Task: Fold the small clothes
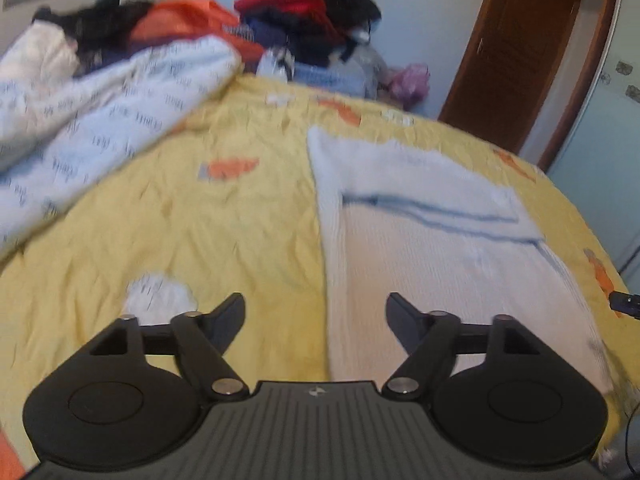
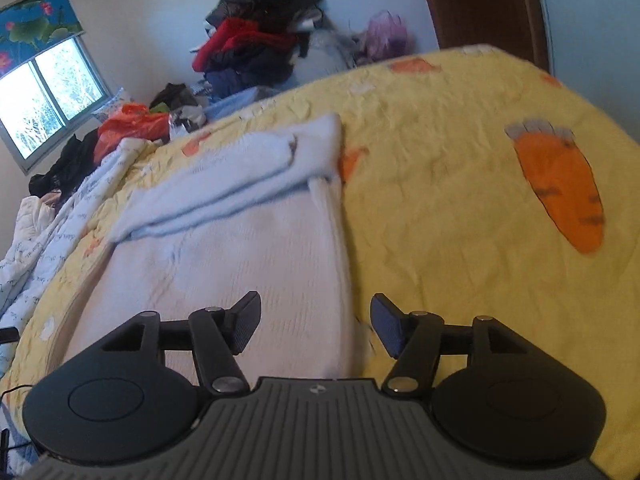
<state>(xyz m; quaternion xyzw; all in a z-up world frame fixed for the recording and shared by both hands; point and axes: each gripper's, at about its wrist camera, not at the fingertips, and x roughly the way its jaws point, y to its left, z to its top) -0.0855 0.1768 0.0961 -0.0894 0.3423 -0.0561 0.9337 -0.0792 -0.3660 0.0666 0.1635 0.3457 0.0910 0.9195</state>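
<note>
A small pale knit garment [image 1: 440,256] lies flat on the yellow carrot-print bedspread [image 1: 200,232], its far part folded over toward me with a blue-edged fold. In the right wrist view the garment [image 2: 240,248] lies left of centre. My left gripper [image 1: 315,320] is open and empty, low over the garment's left edge. My right gripper [image 2: 316,324] is open and empty, low over the garment's near right edge. A tip of the right gripper [image 1: 624,302] shows at the far right of the left wrist view.
A crumpled white printed quilt [image 1: 100,120] lies at the left of the bed. A pile of dark and red clothes [image 1: 316,12] and an orange bag [image 2: 132,120] sit beyond the bed. A brown door [image 1: 516,48] stands at the right.
</note>
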